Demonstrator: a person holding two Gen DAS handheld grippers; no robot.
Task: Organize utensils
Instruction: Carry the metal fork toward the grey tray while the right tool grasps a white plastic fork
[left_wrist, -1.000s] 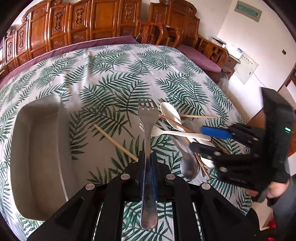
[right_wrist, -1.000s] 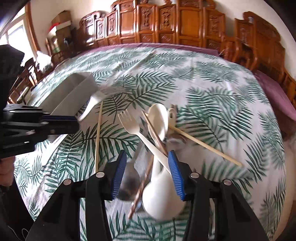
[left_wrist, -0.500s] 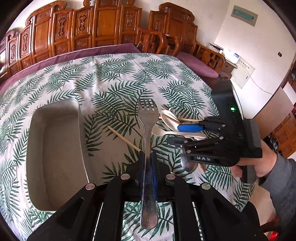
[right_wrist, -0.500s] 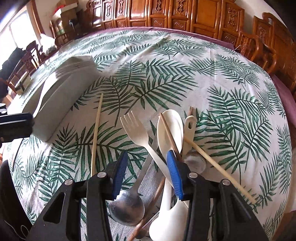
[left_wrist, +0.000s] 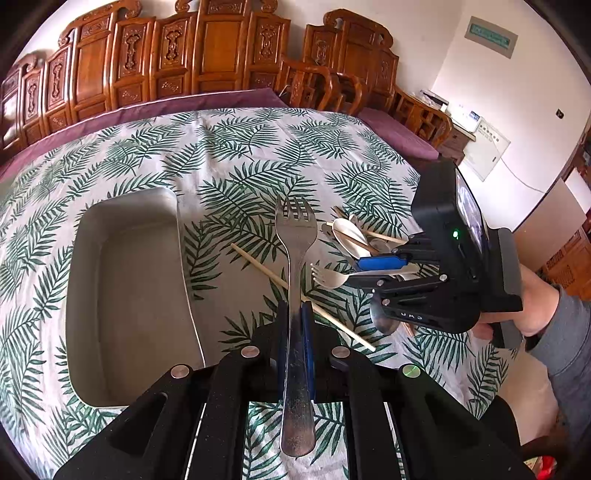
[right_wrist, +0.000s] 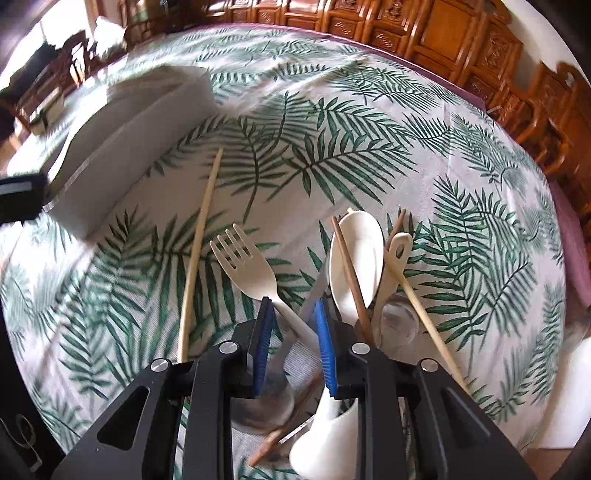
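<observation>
The left gripper is pinched tight on a metal fork, gripping it partway along the handle with the tines pointing away from the hand and the handle end hanging back under the camera. The tray lies just to the left of that fork on the leaf-print surface, its long side running roughly parallel to the fork, so the left hand is plainly the nearer one for a drop-off; I judge a short sideways carry is all that remains.

To the right, the right gripper hangs nose-down over the heap of loose utensils. Its jaws are closing with the slanting handle of a pale fork between the blue pads; the handle runs diagonally across the gap, tines up and to the left. The pads look near the handle, not yet squeezing it. A pale spoon and chopsticks lie just beside, close enough to be snagged.
</observation>
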